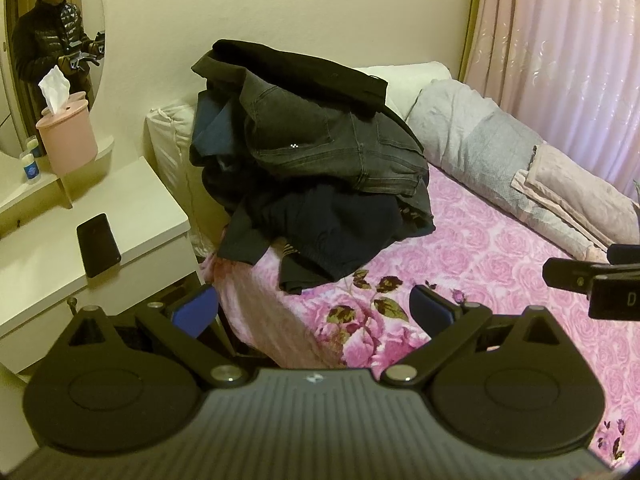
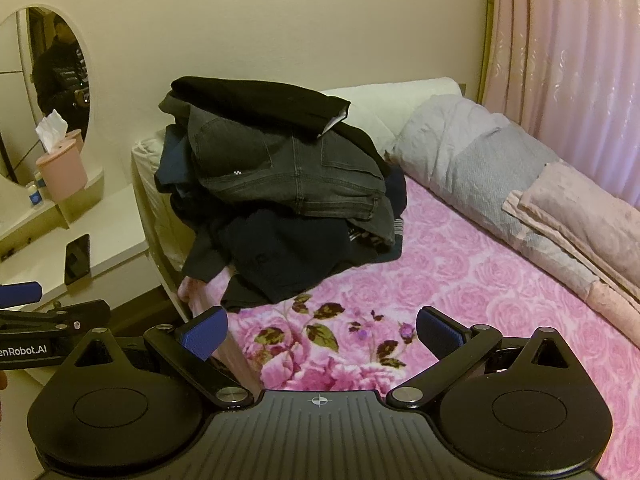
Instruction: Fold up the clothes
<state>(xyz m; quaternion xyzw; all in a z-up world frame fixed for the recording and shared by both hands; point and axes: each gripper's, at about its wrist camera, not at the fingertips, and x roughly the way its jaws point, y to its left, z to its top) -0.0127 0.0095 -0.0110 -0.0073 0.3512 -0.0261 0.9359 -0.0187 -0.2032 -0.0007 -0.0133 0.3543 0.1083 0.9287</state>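
Both jaws gape, left gripper and right gripper holding nothing above the bed. Clothes sit heaped at the bed's head corner, lower garments mostly buried, indistinct.

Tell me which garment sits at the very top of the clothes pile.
The flat black garment tops the pile. The grey jeans lie beneath it, and the dark navy clothes are at the bottom on the bed.

Phone on nightstand
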